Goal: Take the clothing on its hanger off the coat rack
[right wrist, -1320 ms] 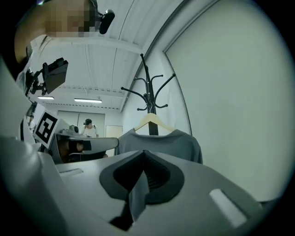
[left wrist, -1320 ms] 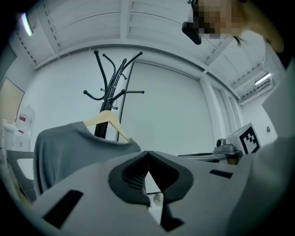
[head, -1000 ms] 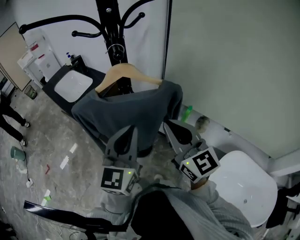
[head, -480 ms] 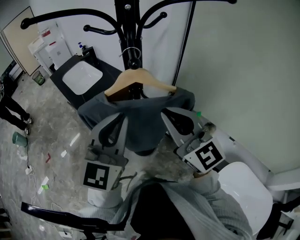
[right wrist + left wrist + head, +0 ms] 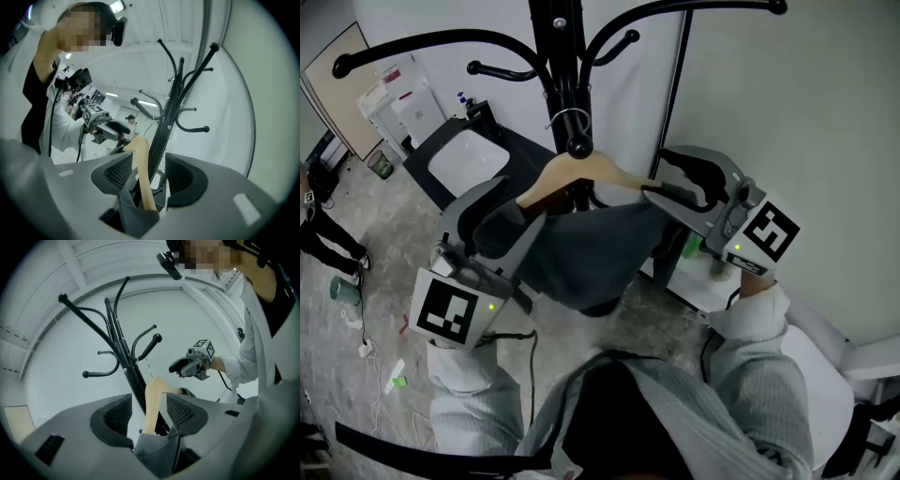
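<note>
A grey garment point(image 5: 581, 248) hangs on a wooden hanger point(image 5: 581, 172) hooked on the black coat rack point(image 5: 558, 56). My left gripper point(image 5: 499, 220) straddles the hanger's left shoulder; its jaws are opening, with the wooden arm point(image 5: 154, 399) and grey cloth point(image 5: 157, 451) between them and the pads not pressing. My right gripper point(image 5: 661, 175) straddles the right shoulder the same way, jaws opening around the wood point(image 5: 143, 168) and cloth point(image 5: 136, 218). Each gripper view shows the other gripper across the hanger: the right gripper point(image 5: 190, 366) and the left gripper point(image 5: 105, 126).
The rack's curved black hooks point(image 5: 412, 47) spread overhead. A white basin on a dark counter point(image 5: 469, 159) stands behind at the left. A green bottle point(image 5: 691, 246) and a white seat point(image 5: 825, 375) lie at the right by the wall. A person's legs point(image 5: 319, 234) stand far left; litter dots the floor.
Both grippers have risen from below the garment to the two ends of the hanger. Their jaws, close together before, now stand spread around the hanger's shoulders.
</note>
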Tool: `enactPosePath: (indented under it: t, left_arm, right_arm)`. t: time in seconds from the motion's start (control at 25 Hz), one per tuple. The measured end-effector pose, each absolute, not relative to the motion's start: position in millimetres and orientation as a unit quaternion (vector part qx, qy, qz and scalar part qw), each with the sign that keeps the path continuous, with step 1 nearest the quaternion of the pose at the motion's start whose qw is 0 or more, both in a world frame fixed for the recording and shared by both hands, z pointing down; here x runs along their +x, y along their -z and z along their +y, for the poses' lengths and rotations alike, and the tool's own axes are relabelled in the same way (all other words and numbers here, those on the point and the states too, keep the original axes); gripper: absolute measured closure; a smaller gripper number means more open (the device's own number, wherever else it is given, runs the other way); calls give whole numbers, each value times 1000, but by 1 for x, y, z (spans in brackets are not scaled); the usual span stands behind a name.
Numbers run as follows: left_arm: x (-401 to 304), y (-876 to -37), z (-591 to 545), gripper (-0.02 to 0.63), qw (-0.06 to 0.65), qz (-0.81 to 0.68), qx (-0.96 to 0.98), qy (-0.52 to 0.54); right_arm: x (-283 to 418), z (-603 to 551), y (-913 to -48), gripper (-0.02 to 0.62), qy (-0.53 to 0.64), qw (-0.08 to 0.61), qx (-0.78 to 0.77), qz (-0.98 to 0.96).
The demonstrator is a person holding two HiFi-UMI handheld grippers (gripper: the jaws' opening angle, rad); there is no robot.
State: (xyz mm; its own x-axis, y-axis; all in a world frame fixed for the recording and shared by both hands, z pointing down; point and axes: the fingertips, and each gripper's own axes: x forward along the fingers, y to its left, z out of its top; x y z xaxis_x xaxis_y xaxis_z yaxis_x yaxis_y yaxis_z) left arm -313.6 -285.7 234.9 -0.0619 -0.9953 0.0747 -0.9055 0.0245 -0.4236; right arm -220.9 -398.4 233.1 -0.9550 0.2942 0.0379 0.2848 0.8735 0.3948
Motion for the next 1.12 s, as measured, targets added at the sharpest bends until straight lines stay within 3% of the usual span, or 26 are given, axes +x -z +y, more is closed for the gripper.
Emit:
enactPosePath:
  t: [0.08, 0.44, 0.56, 0.64, 0.88, 1.12]
  left_arm:
    - [-323, -243, -292, 385, 114, 687, -688, 205]
    - [-337, -270, -309, 387, 78, 615, -752, 225]
    - [-333, -280, -313, 407, 73, 587, -768, 246]
    - [-332, -283, -313, 510, 73, 574, -775, 253]
    - [-330, -284, -312, 529, 18, 543, -805, 238]
    - [-325, -277, -309, 532, 28, 549, -798, 247]
  right_arm:
    - [-231, -400, -242, 390, -225, -22, 179, 958]
    - [-259, -386, -285, 398, -173, -124, 354, 911]
    - [-266, -385, -290, 451, -181, -125, 354, 909]
    - [-271, -390, -289, 517, -180, -122, 343, 914]
    - [-273, -391, -290, 528, -162, -127, 356, 912]
    - [-268, -387, -285, 531, -184, -116, 342, 914]
